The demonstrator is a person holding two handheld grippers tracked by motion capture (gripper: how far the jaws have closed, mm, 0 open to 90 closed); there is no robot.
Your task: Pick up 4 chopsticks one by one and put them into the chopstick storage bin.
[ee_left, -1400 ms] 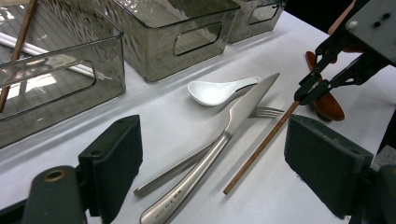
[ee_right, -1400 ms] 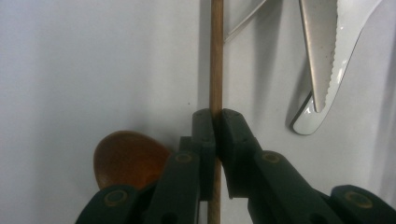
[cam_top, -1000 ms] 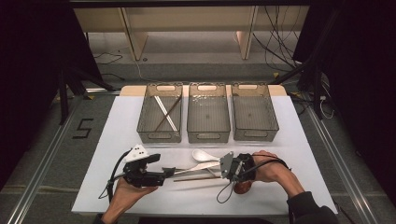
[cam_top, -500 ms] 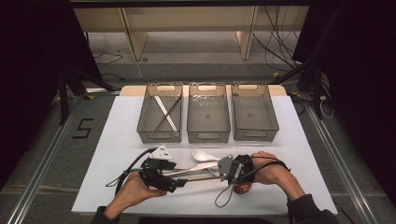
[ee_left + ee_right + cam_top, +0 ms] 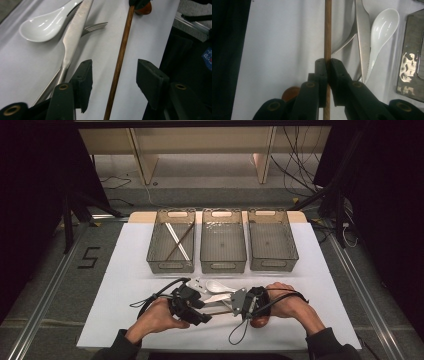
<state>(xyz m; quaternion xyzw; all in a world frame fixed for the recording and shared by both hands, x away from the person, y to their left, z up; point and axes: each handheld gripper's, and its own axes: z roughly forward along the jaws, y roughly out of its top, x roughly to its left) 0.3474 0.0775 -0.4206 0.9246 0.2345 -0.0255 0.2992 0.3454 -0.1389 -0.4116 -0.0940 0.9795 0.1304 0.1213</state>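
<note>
A wooden spoon lies on the white table, and my right gripper [image 5: 328, 62] is shut on its thin handle [image 5: 327, 30] near the brown bowl [image 5: 290, 93]. In the high view the right gripper [image 5: 234, 307] points left and the left gripper [image 5: 206, 312] points right, facing it. In the left gripper view the handle [image 5: 120, 57] runs between the jaws of my left gripper [image 5: 115, 65]. These jaws have just been closing, but a gap shows on both sides of the handle. A white ceramic spoon [image 5: 40, 27], a knife [image 5: 75, 35] and a fork [image 5: 95, 27] lie beside it.
Three clear bins stand in a row behind: the left one [image 5: 171, 265] holds chopsticks [image 5: 177, 240]; the middle [image 5: 223, 266] and right [image 5: 273, 265] ones look empty. The white spoon [image 5: 220, 286] and knife [image 5: 217, 297] lie just behind the grippers.
My left gripper has slid right along the table toward the right gripper and now straddles the wooden handle with narrower jaws. The right hand has stayed put.
</note>
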